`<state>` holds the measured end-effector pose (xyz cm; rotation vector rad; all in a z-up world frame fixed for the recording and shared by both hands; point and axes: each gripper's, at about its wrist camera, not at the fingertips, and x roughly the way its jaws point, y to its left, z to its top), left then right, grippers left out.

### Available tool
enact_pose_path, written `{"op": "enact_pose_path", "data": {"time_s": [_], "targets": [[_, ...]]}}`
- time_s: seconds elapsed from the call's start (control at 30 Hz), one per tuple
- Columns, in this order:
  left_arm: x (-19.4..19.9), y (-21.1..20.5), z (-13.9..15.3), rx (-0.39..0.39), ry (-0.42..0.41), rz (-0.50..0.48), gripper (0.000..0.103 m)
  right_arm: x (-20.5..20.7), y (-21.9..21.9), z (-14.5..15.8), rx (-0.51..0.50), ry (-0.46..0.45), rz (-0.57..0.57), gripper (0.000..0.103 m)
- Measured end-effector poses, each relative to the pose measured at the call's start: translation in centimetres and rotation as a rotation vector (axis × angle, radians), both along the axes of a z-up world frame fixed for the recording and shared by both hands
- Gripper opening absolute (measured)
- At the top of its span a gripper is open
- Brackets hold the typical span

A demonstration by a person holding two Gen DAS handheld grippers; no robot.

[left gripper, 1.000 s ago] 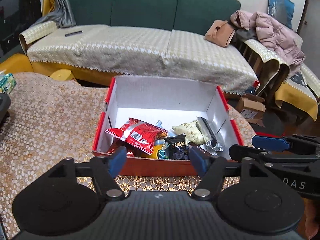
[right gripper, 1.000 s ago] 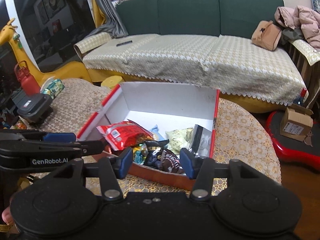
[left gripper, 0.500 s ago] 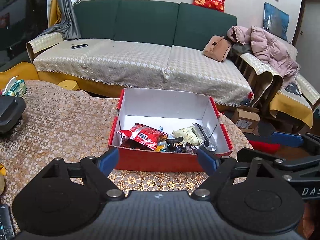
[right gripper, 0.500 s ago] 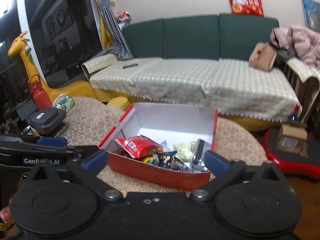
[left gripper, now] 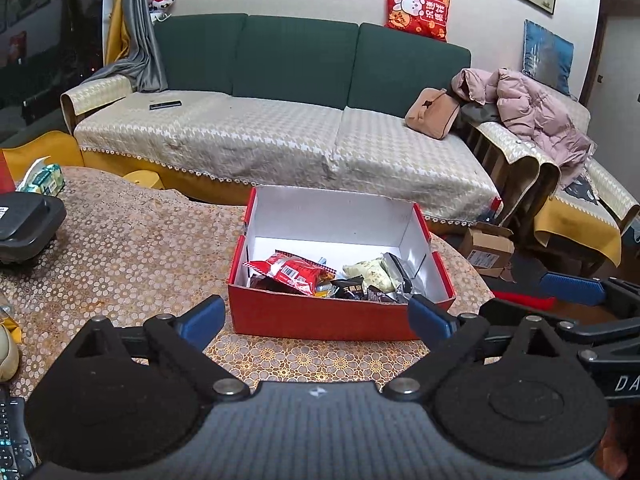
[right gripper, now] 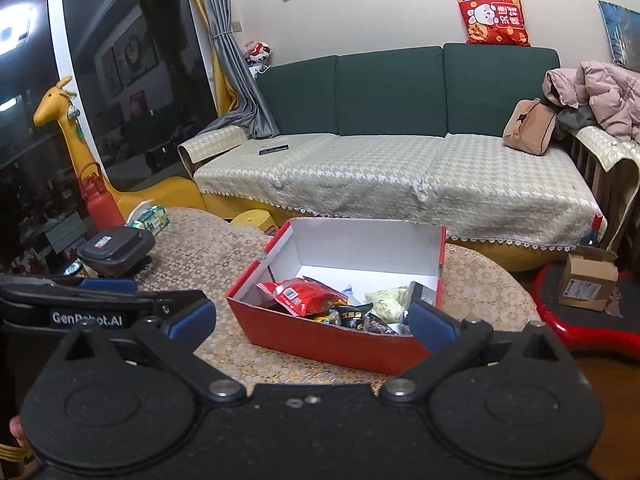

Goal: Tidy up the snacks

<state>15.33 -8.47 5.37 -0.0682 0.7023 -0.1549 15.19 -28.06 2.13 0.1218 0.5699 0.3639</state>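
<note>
Snack packets (left gripper: 320, 278) lie heaped in the near end of the red box (left gripper: 320, 320) on our lace-covered table (left gripper: 132, 248), its front wall hiding their lower halves. Our left gripper (left gripper: 316, 318) has just been opening, empty; our right gripper (right gripper: 312, 320) gapes wide, empty too. Beyond stands the green sofa (left gripper: 296, 60).

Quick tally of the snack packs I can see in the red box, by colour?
Red pack: 1
Black packs: 2, partly buried
Pale yellow pack: 1
Silver pack: 1
Total: 5 clearly visible in the box; smaller bits underneath can't be counted.
</note>
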Motion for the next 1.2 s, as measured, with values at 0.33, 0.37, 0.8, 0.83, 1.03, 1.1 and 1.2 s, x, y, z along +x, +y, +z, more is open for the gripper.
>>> {"op": "enact_pose_path", "data": {"time_s": [0.33,0.37,0.8,0.83,1.03,1.1,1.2], "targets": [[-1.1,-0.8,0.2,0.046,-0.002,-0.002,0.098,-1.7,-0.7,0.1,0.011,-0.034,-0.003,0.103],[-1.3,-0.9,0.3,0.047,-0.002,-0.002,0.098,-1.8,-0.8,0.1,0.016,-0.037,-0.01,0.103],[-2.9,-0.8,0.3,0.05,0.009,-0.012,0.098,-3.4,-1.1,0.5,0.039,-0.045,-0.04,0.103],[-3.0,-0.7,0.3,0.05,0.009,-0.013,0.098,-3.6,-1.1,0.6,0.043,-0.046,-0.036,0.103],[-3.7,-0.6,0.5,0.033,0.009,-0.012,0.098,-4.3,-1.1,1.0,0.045,-0.05,-0.024,0.103],[-3.9,-0.6,0.6,0.029,0.005,-0.012,0.098,-4.5,-1.1,1.0,0.034,-0.052,-0.028,0.103],[-4.1,-0.6,0.8,0.025,0.003,-0.013,0.098,-4.5,-1.3,0.7,0.03,-0.038,-0.044,0.103]]}}
